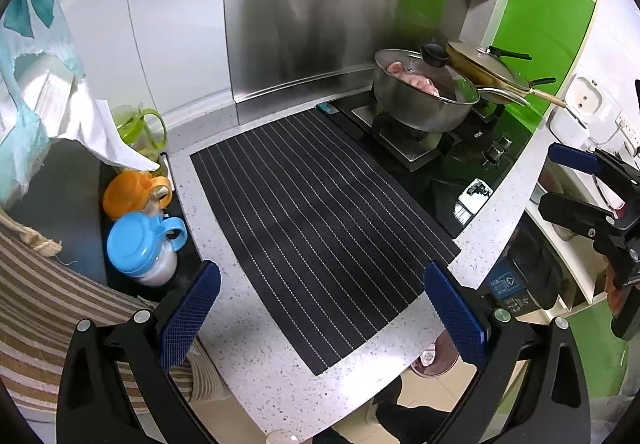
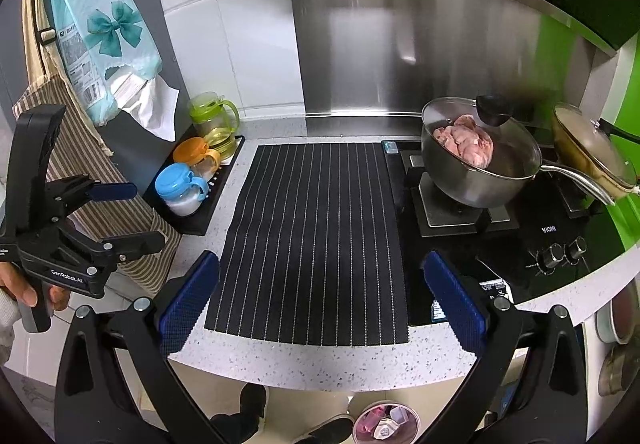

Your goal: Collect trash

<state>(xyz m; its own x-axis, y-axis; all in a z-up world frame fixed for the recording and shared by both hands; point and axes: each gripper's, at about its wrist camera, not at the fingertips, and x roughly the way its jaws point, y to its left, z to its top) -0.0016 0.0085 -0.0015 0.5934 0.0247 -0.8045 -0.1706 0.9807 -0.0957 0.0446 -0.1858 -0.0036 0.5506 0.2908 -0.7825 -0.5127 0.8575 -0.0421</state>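
A: Left wrist view first. What have you got?

B: My left gripper is spread wide with nothing between the blue pads. It hangs over the front of the speckled counter and the black striped mat. Left of the mat, a black tray carries a blue-lidded jar, an orange-lidded jar and a green oil jug. The steel pot with raw meat under a glass lid sits on the gas hob, with a lidded pan just behind it. My right gripper shows at the right edge, off the counter.

A: Right wrist view?

B: My right gripper is also wide open and empty, over the counter's front edge. The left gripper is at the left, jaws apart, with a hand on its handle. A tissue pack hangs above the jars, beside a striped apron.

A: And the trash?

B: A small bin on the floor below the counter edge holds crumpled wrappers. I see no loose trash on the mat.
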